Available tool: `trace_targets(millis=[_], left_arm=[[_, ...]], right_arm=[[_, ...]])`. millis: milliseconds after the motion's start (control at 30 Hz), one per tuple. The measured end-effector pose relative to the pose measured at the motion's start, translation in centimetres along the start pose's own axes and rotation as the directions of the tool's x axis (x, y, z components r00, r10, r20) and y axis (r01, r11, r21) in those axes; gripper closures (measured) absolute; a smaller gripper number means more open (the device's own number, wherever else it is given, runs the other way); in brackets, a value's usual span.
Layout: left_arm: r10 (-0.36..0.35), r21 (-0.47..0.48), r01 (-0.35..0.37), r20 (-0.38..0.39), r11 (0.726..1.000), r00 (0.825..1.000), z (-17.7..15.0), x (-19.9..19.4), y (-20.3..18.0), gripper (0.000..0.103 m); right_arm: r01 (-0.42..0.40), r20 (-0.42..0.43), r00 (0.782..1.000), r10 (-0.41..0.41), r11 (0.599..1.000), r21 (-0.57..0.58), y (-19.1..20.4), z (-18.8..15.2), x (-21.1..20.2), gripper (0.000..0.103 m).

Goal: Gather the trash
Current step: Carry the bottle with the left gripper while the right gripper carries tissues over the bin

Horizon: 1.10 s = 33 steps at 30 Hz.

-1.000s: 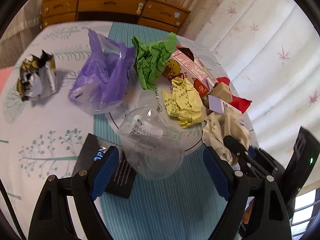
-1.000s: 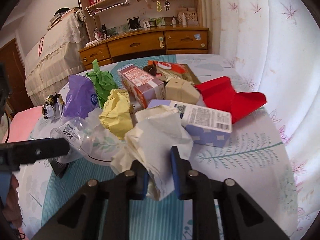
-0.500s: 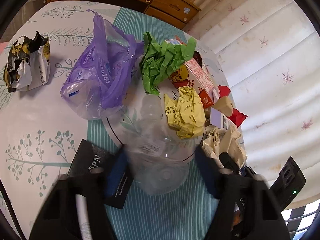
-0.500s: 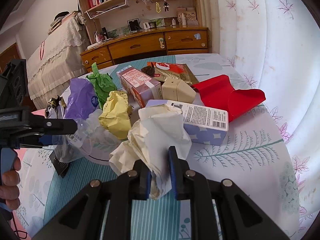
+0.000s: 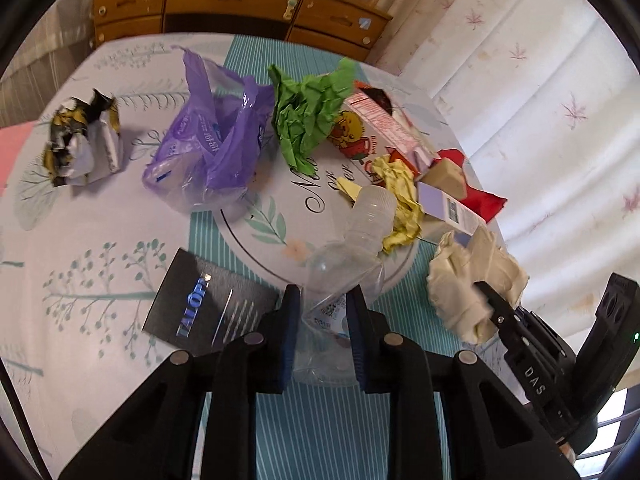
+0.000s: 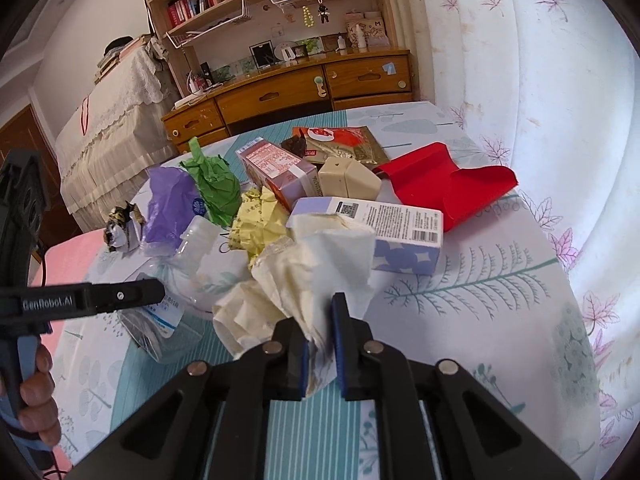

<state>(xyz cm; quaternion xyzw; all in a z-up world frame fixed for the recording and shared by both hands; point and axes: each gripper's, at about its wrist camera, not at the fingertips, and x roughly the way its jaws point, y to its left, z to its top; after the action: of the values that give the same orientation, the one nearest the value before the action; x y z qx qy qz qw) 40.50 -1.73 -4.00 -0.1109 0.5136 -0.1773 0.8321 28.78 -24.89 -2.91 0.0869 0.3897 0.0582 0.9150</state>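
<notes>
My left gripper (image 5: 322, 300) is shut on a crushed clear plastic bottle (image 5: 352, 248), held at the near edge of a round printed plate (image 5: 280, 216). The bottle also shows in the right wrist view (image 6: 168, 280). My right gripper (image 6: 320, 320) is shut on a crumpled cream tissue wad (image 6: 304, 264), lifted just above the table; the wad also shows in the left wrist view (image 5: 472, 280). Other trash lies around: purple plastic bag (image 5: 208, 140), green crumpled paper (image 5: 308, 112), yellow crumpled paper (image 5: 400, 200), a foil wrapper (image 5: 80, 140) and a pink carton (image 5: 376, 124).
A black card box (image 5: 200, 308) lies left of my left gripper. A lilac-and-white box (image 6: 380, 236), a beige carton (image 6: 348, 180), red folded paper (image 6: 448, 188) and a snack packet (image 6: 340, 140) sit at the far right. A wooden dresser (image 6: 300, 88) stands beyond the table.
My left gripper closed on the clear bottle and pulled it toward the plate's near edge. My right gripper stayed shut on the tissue wad and lifted it a little.
</notes>
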Motion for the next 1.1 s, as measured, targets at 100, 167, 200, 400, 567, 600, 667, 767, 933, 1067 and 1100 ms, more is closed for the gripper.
trace_targets(millis=[100, 167, 200, 400, 567, 600, 667, 767, 933, 1067, 1100], left_arm=[[0.009, 0.021, -0.010, 0.034, 1.000, 0.999, -1.4, -1.9, -0.6, 0.082], [0.014, 0.033, -0.016, 0.057, 0.999, 0.998, -2.4, -3.4, -0.8, 0.082], [0.012, 0.038, -0.015, 0.064, 0.999, 0.998, -3.0, -4.1, -1.1, 0.082], [0.005, 0.085, -0.012, 0.088, 0.996, 0.996, -7.2, -8.4, -2.5, 0.082], [0.001, 0.124, -0.014, 0.108, 0.992, 0.994, -11.6, -12.3, -3.4, 0.082], [0.001, 0.135, -0.017, 0.115, 0.991, 0.993, -12.7, -13.1, -3.6, 0.082], [0.004, 0.149, -0.023, 0.127, 0.989, 0.992, -14.3, -14.2, -3.8, 0.082], [0.000, 0.162, -0.023, 0.140, 0.987, 0.990, -17.1, -16.0, -3.9, 0.082], [0.003, 0.180, -0.031, 0.152, 0.983, 0.988, -21.7, -17.8, -3.6, 0.082], [0.015, 0.198, -0.047, 0.159, 0.979, 0.987, -25.7, -18.3, -3.2, 0.082], [0.021, 0.203, -0.053, 0.158, 0.978, 0.987, -27.0, -18.2, -3.1, 0.082]], right_arm=[[-0.028, 0.000, 1.000, 0.028, 1.000, 0.011, 0.1, -0.8, -1.6, 0.098], [-0.036, 0.002, 0.999, 0.036, 0.999, 0.006, 0.3, -1.3, -2.5, 0.098], [-0.045, 0.003, 0.999, 0.045, 0.999, 0.005, 0.4, -1.8, -3.2, 0.098], [-0.099, 0.017, 0.995, 0.099, 0.995, -0.001, 1.1, -4.5, -7.8, 0.098], [-0.136, 0.031, 0.990, 0.137, 0.990, -0.038, 2.3, -7.4, -12.2, 0.098], [-0.141, 0.033, 0.989, 0.142, 0.989, -0.049, 2.6, -8.0, -13.0, 0.098], [-0.151, 0.035, 0.987, 0.154, 0.986, -0.068, 3.2, -9.5, -14.6, 0.098], [-0.169, 0.030, 0.985, 0.172, 0.981, -0.093, 3.9, -11.5, -16.6, 0.098], [-0.190, 0.013, 0.981, 0.193, 0.974, -0.121, 4.7, -14.6, -18.9, 0.098], [-0.203, -0.007, 0.979, 0.204, 0.970, -0.137, 5.3, -17.9, -20.1, 0.098], [-0.206, -0.013, 0.978, 0.206, 0.969, -0.138, 5.4, -18.6, -20.2, 0.098]])
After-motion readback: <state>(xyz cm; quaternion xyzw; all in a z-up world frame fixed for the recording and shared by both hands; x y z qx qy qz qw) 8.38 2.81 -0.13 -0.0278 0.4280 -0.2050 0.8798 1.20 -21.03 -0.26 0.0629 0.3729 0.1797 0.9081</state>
